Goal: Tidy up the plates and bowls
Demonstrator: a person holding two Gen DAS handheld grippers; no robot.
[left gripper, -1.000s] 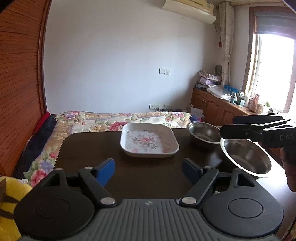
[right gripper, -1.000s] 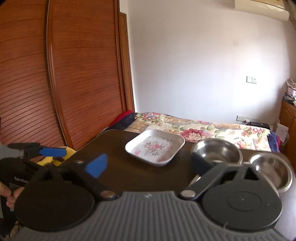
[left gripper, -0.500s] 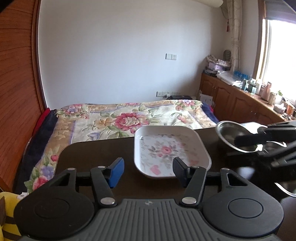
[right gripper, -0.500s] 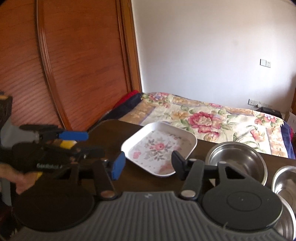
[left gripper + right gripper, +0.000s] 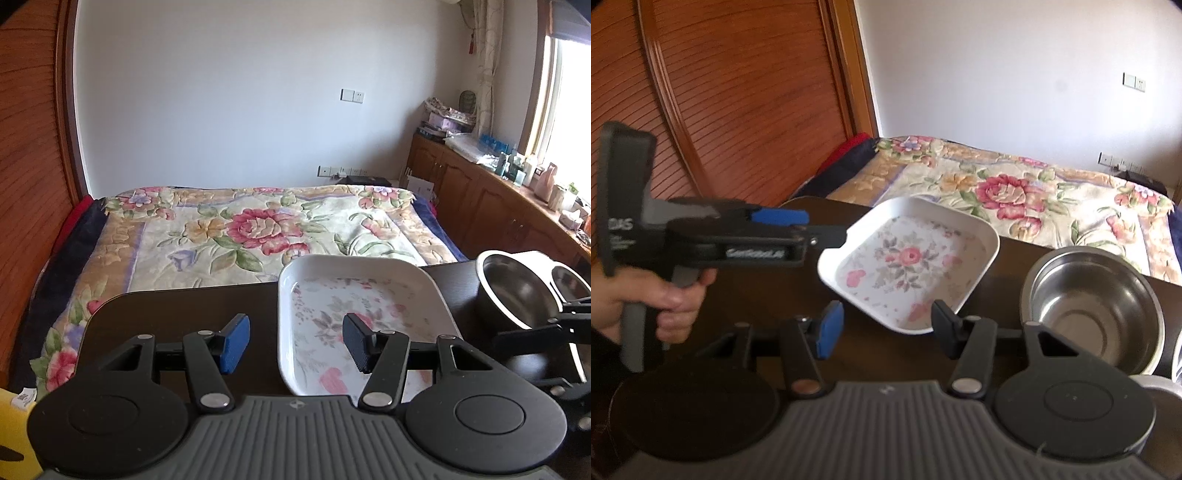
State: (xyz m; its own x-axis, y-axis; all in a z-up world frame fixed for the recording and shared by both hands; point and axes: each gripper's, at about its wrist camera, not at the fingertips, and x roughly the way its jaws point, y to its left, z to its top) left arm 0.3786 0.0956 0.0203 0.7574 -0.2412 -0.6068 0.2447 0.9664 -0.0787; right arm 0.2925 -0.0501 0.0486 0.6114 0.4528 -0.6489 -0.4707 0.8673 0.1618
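The white square floral plate [image 5: 360, 310] is lying on the dark bench [image 5: 177, 314]; the left claw [image 5: 291, 341], spread and just narrowing, is straddling its left rim, nearer than the right claw [image 5: 884, 325], spread and empty.

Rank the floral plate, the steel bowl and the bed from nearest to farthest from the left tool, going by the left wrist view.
1. Floral plate: right at the left tool, its left rim between the pads.
2. Steel bowl: farther right on the table.
3. Bed: beyond the table's far edge.

White square floral plate [image 5: 908, 264] on dark desk [image 5: 746, 295], near far edge; steel bowl [image 5: 1091, 310] beside it. Left claw [image 5: 827, 232] touching plate's left corner.
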